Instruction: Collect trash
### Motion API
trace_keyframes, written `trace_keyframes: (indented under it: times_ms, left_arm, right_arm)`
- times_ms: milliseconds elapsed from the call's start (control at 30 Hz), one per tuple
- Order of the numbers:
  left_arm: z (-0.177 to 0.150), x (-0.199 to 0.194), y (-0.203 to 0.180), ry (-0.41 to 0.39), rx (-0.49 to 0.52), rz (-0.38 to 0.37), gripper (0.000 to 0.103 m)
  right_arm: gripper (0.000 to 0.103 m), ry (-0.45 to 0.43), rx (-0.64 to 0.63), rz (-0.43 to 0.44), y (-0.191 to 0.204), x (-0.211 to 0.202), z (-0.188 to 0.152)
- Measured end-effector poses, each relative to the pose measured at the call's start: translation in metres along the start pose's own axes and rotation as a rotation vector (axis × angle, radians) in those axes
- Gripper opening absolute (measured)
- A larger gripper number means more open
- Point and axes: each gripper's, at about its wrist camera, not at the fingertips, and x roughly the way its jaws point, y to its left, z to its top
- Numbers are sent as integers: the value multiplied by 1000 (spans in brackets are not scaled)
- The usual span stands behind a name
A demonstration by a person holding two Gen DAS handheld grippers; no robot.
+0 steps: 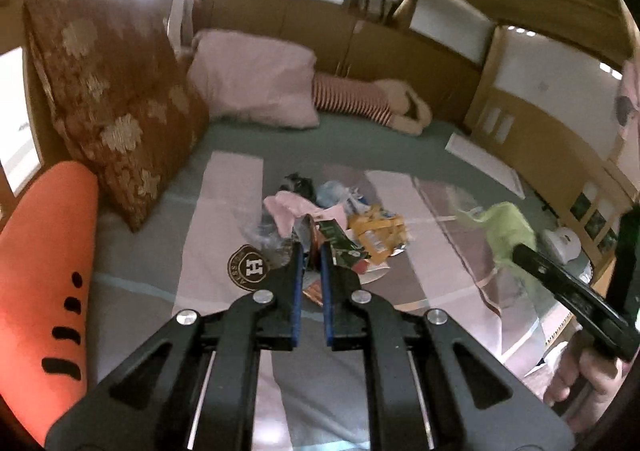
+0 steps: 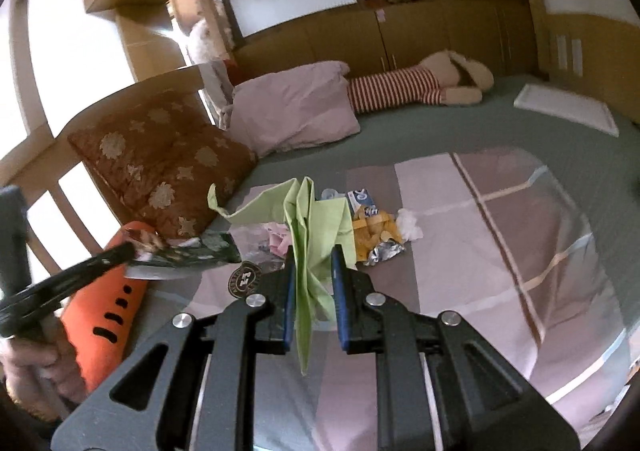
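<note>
Left tool [image 1: 310, 247]: clamped on dark green wrapper [image 1: 340, 241] | Right tool [image 2: 314, 271]: pinching green paper [image 2: 316, 227], loose tail may slip | Trash pile [image 2: 372, 227]: frame centre, on bed [image 2: 500, 123]

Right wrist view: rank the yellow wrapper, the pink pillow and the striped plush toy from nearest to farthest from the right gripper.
From the right gripper:
1. Yellow wrapper, just right of the fingertips in the trash pile.
2. Pink pillow, beyond the pile, to the left.
3. Striped plush toy, farthest, along the back wall behind the pillow.
</note>
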Motion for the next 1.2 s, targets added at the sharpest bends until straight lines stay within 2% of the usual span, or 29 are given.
trace_keyframes:
  times_ms: [67, 300, 567, 1200]
  left_arm:
    - [-12, -1, -9, -4, 19, -3, 9]
    - [-19, 13, -15, 29, 30, 8, 9]
    - [-18, 6, -13, -5, 43, 39, 9]
    - [-16, 3, -11, -11, 30, 33, 9]
  right_arm:
    - [17, -6, -22, -3, 5, 0, 0]
    - [17, 8, -54, -36, 9, 9, -4]
    - [17, 13, -58, -55, 8, 13, -6]
    - [17, 18, -54, -62, 8, 17, -9]
